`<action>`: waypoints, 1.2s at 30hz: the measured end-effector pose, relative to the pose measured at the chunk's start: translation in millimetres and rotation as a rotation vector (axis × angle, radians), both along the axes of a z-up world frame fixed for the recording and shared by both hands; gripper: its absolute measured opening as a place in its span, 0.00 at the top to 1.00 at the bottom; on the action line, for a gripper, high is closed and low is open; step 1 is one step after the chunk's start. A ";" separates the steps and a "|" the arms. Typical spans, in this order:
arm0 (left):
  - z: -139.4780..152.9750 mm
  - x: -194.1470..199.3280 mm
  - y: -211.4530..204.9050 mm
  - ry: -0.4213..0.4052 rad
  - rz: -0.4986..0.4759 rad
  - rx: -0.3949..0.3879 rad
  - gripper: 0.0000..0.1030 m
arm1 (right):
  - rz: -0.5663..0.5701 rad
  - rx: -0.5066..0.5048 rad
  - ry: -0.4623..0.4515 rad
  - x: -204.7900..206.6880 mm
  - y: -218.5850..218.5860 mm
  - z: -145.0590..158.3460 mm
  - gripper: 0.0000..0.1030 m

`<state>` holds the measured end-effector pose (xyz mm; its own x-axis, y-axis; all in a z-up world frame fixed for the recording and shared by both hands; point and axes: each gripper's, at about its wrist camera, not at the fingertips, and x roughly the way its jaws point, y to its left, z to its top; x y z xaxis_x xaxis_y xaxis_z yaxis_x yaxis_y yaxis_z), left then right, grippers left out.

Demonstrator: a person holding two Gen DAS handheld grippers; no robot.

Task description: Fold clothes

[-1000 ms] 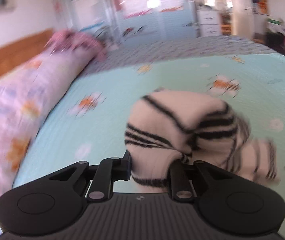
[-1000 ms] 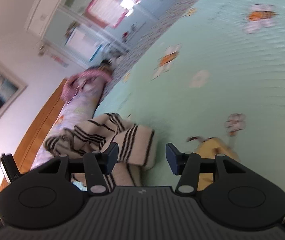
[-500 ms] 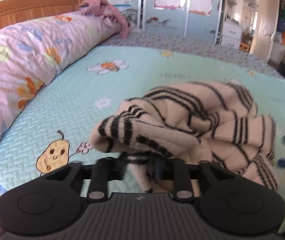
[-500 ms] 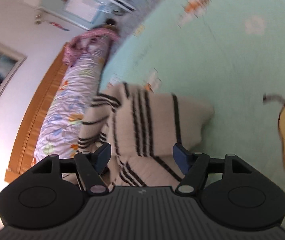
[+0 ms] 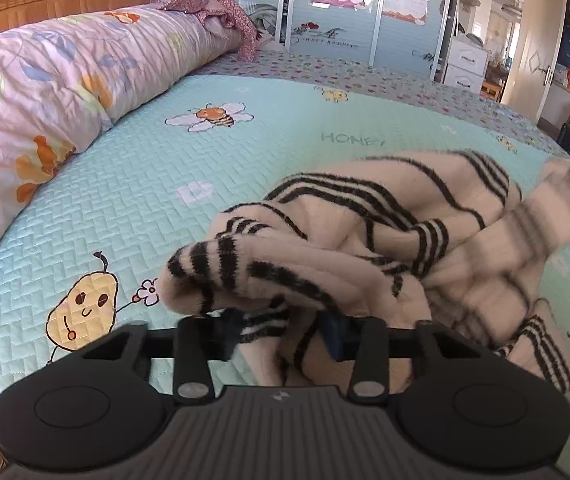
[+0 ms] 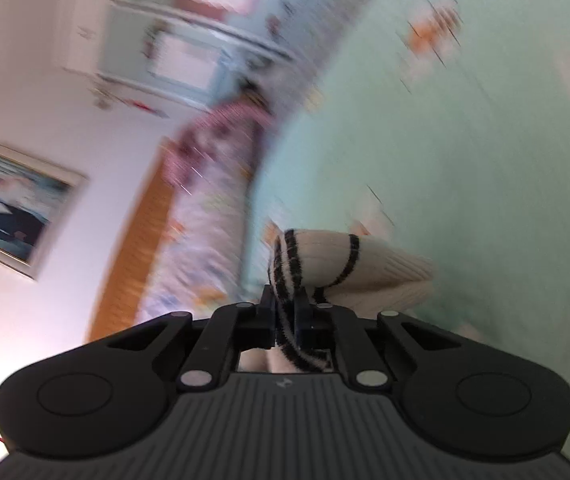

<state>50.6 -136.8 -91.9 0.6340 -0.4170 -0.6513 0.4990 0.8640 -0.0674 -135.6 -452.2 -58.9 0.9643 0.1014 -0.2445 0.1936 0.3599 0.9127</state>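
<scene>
Half a second earlier the right gripper point(image 6: 287, 316) was spread wide above the striped sweater point(image 5: 369, 248); now a banded edge of it is pinched tightly between the closed fingers. The left gripper point(image 5: 281, 330) is seen parted, with sweater folds lying loosely between its fingers. The garment is heaped on the mint quilted bedspread point(image 5: 221, 168), beside a floral bolster point(image 5: 65, 76). The right view is blurred.

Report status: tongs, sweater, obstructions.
Right tongs shut on striped sweater. Left tongs open, fabric between fingers. Sweater crumpled on bed. Nothing obstructing.
</scene>
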 end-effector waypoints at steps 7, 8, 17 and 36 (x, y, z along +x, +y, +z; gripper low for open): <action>25.0 -13.5 -3.7 -0.057 -0.031 -0.048 0.69 | -0.224 -0.189 -0.301 -92.8 -41.7 116.7 0.96; 28.2 -15.8 -5.0 -0.065 -0.036 -0.053 0.69 | -0.266 -0.218 -0.326 -110.3 -48.7 126.9 0.96; 25.7 -33.4 -16.1 -0.053 -0.067 -0.049 0.60 | -0.350 -0.151 0.080 -181.8 -66.4 39.4 0.44; -3.1 -23.6 20.8 -0.001 0.007 0.012 0.52 | 0.331 -1.037 0.348 11.9 142.8 -1.4 0.41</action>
<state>27.0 -116.0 -95.0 0.6371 -0.4047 -0.6559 0.4931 0.8681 -0.0566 -123.6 -309.3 -60.3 0.7911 -0.0684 -0.6078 0.1331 0.9892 0.0619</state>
